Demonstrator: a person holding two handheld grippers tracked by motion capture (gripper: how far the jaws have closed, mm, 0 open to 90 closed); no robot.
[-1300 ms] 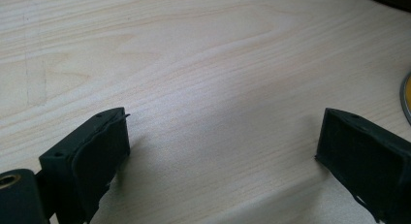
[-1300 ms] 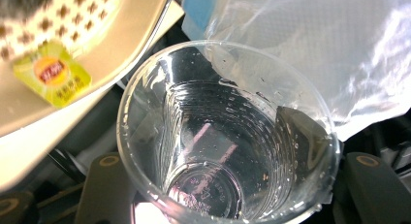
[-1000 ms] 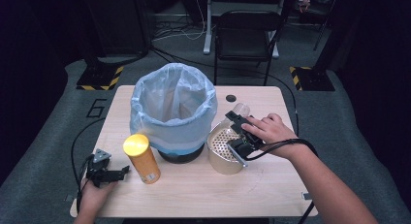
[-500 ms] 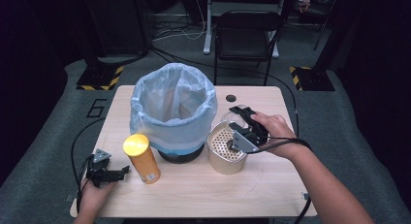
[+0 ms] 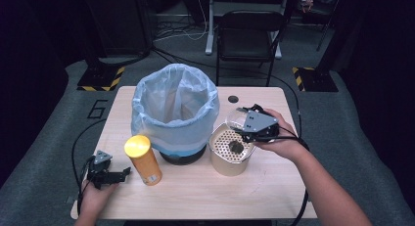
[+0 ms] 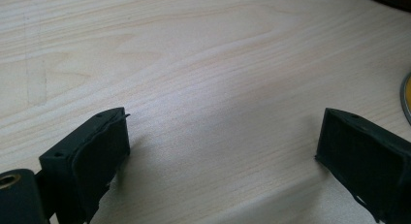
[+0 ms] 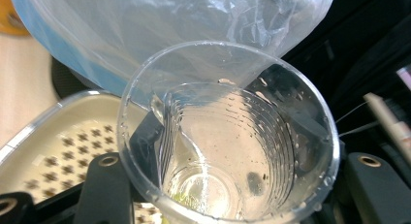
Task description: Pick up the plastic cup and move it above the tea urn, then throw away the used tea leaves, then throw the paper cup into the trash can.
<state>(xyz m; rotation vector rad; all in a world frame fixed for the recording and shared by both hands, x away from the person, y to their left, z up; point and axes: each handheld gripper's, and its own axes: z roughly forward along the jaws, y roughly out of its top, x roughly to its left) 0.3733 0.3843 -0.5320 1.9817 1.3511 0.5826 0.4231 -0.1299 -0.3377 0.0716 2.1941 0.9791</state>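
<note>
My right gripper is shut on a clear plastic cup, held tilted just above a beige strainer pot to the right of the bin. In the right gripper view the cup is squeezed between the jaws, wet inside with a little liquid at its bottom, and its mouth faces the camera. A dark lump lies on the pot's perforated insert. The bin, lined with a pale plastic bag, stands mid-table. My left gripper rests open on the table at the front left, with nothing between its jaws.
A yellow canister stands upright between the left gripper and the bin. A small dark round hole sits in the table behind the cup. A black chair stands beyond the far edge. Cables trail off both table sides.
My right gripper has lifted slightly with the cup and rolled, so its grey plate now faces up over the strainer pot. The left gripper has not moved.
</note>
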